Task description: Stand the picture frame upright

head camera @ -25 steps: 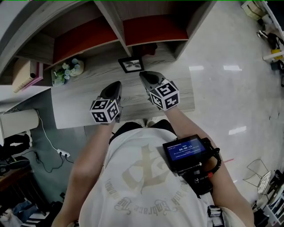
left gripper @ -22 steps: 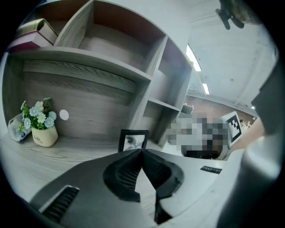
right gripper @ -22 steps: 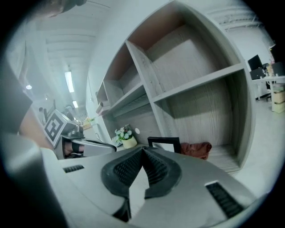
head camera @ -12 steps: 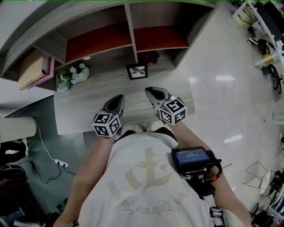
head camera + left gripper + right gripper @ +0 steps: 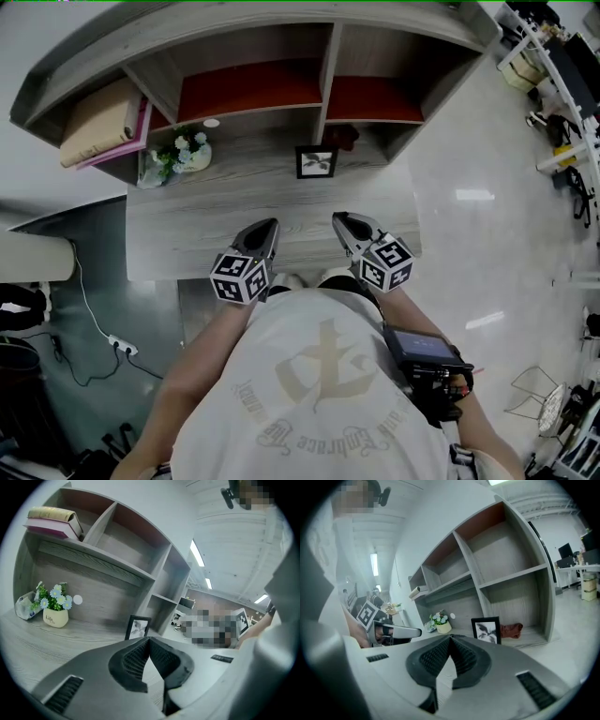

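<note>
A small black picture frame (image 5: 316, 161) stands upright at the back of the grey wood desk (image 5: 187, 244), under the shelf unit. It shows too in the left gripper view (image 5: 137, 627) and the right gripper view (image 5: 486, 630). My left gripper (image 5: 266, 231) is shut with nothing in it, over the desk's front part, well short of the frame. My right gripper (image 5: 343, 225) is shut and empty too, beside the left one. The closed jaws meet at the tips in both gripper views (image 5: 149, 641) (image 5: 450, 639).
A flower pot (image 5: 190, 153) sits at the desk's back left. A reddish-brown cloth (image 5: 512, 630) lies right of the frame. Books (image 5: 98, 124) lie on the upper left shelf. A cable (image 5: 94, 309) runs over the floor on the left; a rack (image 5: 562, 84) stands at far right.
The view has pulled back from the desk: both grippers have drawn toward the front edge, away from the frame. The frame stays upright where it was.
</note>
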Demonstrator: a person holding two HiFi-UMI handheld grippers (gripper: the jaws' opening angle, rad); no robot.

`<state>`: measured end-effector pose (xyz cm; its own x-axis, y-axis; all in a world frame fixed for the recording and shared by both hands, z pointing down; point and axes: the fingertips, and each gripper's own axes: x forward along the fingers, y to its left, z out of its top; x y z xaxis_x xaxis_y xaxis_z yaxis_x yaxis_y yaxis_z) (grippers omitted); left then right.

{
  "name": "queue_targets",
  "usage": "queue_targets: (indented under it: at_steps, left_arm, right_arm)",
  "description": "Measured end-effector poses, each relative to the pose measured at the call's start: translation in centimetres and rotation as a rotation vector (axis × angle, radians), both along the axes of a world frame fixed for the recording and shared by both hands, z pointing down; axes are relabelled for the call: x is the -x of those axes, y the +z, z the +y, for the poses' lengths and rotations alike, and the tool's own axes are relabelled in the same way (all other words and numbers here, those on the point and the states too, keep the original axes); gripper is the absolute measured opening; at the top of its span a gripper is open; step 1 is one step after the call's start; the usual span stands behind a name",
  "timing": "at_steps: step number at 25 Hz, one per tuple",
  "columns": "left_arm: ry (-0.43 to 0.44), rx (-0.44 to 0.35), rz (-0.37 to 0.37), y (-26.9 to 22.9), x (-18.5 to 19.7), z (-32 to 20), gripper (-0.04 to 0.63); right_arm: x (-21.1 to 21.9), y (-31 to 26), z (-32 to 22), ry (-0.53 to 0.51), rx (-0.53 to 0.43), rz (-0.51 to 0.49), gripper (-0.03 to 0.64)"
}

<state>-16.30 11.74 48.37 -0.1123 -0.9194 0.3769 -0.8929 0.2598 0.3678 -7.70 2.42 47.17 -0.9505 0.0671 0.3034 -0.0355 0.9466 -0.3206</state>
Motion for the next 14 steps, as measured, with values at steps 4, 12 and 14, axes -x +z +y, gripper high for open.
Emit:
queue_targets:
  at_steps: [4,12,14]
  left_arm:
    - [0.01,-0.002,0.002,0.2,-0.08,0.56,0.006]
    - [0.047,-0.001,0.001,0.47,-0.78,0.72,0.006]
    - [0.051,0.003,0.002,0.6,-0.81,0.83,0.006]
  right_arm:
    - [-0.3,-0.03,0.81,0.004,-0.003,0.003,0.003]
    - [-0.41,0.03,1.1,0.011,-0.01,0.011,0.003]
    - [-0.49,0.08,1.12,0.016,-0.01,0.013,0.003]
